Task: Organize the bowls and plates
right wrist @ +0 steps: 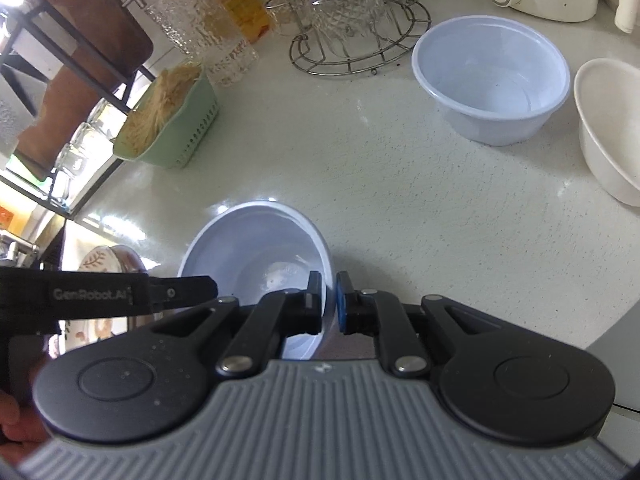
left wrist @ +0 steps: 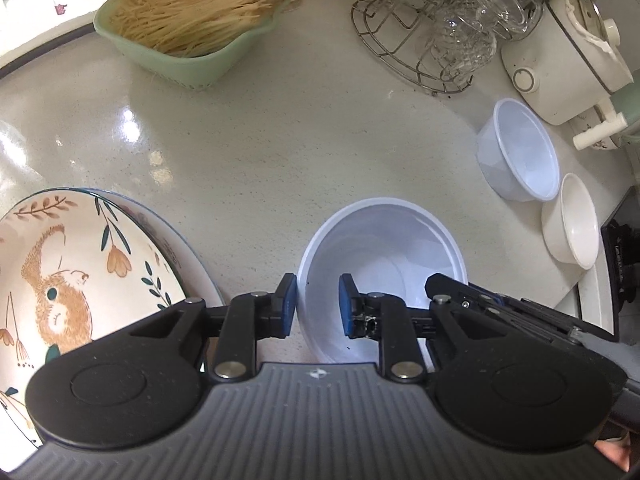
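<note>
Only the left wrist view shows the rabbit plate [left wrist: 76,276] at lower left; only the right wrist view shows the dark rack [right wrist: 76,44] at upper left. A pale blue bowl [left wrist: 384,276] sits on the counter [left wrist: 280,152]. The left gripper [left wrist: 318,304] straddles its left rim, pads slightly apart, not visibly pressing. The right gripper [right wrist: 329,304] is clamped on the opposite rim. Both point steeply down. A second blue bowl [left wrist: 520,152], a white bowl [left wrist: 572,220], a glass stand [left wrist: 432,40] and a green basket [left wrist: 192,28] stand beyond.
</note>
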A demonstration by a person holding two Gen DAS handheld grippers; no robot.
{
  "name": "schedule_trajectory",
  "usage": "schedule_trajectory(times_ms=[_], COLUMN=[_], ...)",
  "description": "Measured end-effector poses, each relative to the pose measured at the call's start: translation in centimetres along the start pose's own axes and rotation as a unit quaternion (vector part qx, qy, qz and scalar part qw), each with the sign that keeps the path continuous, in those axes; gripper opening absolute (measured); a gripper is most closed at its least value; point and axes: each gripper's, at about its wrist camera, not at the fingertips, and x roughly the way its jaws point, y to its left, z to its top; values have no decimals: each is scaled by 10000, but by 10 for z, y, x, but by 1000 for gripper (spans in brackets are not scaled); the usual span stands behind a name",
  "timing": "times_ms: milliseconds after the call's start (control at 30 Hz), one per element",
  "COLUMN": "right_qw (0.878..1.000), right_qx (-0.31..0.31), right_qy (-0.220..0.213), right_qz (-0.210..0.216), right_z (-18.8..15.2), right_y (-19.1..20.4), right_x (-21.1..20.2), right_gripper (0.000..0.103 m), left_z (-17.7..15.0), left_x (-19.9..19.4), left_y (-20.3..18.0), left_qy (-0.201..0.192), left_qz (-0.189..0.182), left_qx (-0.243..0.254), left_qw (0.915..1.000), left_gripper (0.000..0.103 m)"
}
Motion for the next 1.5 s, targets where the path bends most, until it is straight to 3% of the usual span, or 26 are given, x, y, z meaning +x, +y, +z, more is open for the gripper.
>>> schedule_trajectory(times_ms=[133,200,233,267,700,1233,1500], right_qw=[10000,9998,9997,9995,9947,9788,9748], right_qx=[-79,-171,-169,-145,-265,-732,-822], right_qy=[-30,-112,-177,-253,-937,-1900,-2052], right_qz=[18,-67,-96,-108,-320,-233,-294], right_z=[2,3,3,3,11,14,6], right_y=[3,6,6,6,0,-11,-11], right_x=[-4,-8,-11,-14,-65,-152,-174], right_gripper=[15,37,58,68,67,67,67], left_z=[2,2,2,2,2,-29,-41], left_x=[-7,-13,-16,-20,-82,-161,-181], left_y=[-4,-4,-3,-2,-20,-89,-100], left_qy=[-88,-150,-166,-197,-765,-1959,-2068], left_qz=[129,147,154,162,192,211,205], left_qx=[218,282,295,307,525,870,754], left_qw=[9996,9994,9993,9992,9955,9765,9752], left_gripper=[28,28,28,28,28,28,28])
